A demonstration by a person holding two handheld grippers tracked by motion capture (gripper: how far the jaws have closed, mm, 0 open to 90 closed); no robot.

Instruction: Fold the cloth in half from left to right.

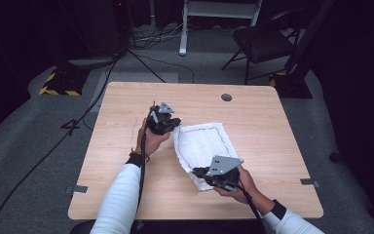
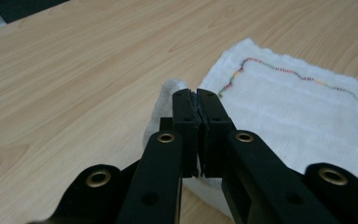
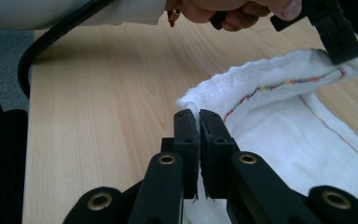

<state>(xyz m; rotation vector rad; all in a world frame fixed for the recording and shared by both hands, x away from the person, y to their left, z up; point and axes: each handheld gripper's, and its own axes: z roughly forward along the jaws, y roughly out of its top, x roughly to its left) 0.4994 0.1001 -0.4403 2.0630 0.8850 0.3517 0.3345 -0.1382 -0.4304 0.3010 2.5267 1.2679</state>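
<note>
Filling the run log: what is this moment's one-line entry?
left hand-held gripper: shut on cloth corner | right hand-held gripper: shut on cloth corner | cloth: edge lifted off table

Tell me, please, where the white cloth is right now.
In the high view, the white cloth lies on the wooden table, right of centre, pinched between the left gripper and right gripper.

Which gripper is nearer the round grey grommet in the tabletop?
Left. The left gripper pinches the white cloth at its far corner, closer to the grommet. The right gripper holds the near corner, farther away.
</note>
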